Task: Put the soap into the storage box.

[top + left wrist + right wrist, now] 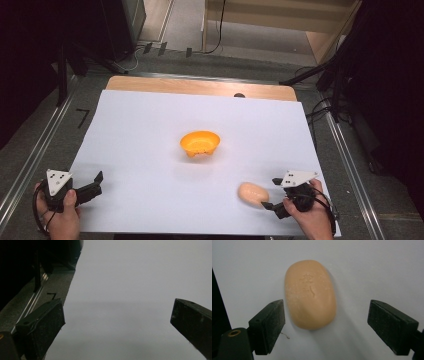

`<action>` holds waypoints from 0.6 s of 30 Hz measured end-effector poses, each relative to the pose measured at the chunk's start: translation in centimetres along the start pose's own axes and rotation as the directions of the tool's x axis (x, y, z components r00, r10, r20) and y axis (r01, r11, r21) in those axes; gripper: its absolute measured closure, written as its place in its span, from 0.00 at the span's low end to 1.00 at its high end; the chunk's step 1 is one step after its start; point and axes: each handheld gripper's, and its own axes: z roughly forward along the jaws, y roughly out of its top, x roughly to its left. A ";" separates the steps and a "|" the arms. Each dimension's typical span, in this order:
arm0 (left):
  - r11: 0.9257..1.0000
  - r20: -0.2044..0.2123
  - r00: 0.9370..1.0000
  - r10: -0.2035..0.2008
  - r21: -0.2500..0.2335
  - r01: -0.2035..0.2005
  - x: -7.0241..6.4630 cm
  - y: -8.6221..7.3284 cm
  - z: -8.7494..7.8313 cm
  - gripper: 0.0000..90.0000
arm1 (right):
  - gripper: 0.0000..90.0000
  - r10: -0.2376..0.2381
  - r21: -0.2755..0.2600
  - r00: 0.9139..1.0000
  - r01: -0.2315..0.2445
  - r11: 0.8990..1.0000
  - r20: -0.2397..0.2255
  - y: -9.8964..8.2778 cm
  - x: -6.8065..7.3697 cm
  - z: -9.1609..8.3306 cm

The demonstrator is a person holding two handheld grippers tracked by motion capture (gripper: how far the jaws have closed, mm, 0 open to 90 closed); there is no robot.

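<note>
A smooth peach-coloured oval bar of soap (pixel 310 293) lies flat on the white paper-covered surface (pixel 150 130), near its front right edge and well apart from the orange plastic bowl (pixel 200 143) at the middle. The right tool (pixel 268 194) sits just beside the soap, jaws apart and not touching it. The left tool (pixel 96 182) rests at the front left, jaws wide apart around nothing.

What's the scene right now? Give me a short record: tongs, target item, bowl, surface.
right tongs: open, jaws either side of the soap, not pressing it
left tongs: open, nothing between the jaws
soap bar: peach-coloured, oval, lying flat on the sheet, just ahead of the right tongs
bowl: orange, upright at mid-table, apart from the soap
surface: white sheet over a wooden table
</note>
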 end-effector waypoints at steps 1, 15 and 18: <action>1.000 0.003 1.000 0.001 0.003 -0.001 0.0 0.0 0.0 0.00 | 0.17 -0.010 0.010 1.000 0.010 1.000 -0.005 0.3 0.1 0.3; 1.000 0.015 1.000 0.001 0.011 -0.001 0.1 0.0 0.1 0.00 | 0.30 -0.048 0.106 0.998 0.053 0.993 -0.041 1.9 1.3 3.4; 1.000 0.016 1.000 0.002 0.014 -0.003 0.1 0.1 0.1 0.00 | 0.34 -0.080 0.131 0.997 0.081 0.988 -0.012 1.9 1.5 3.9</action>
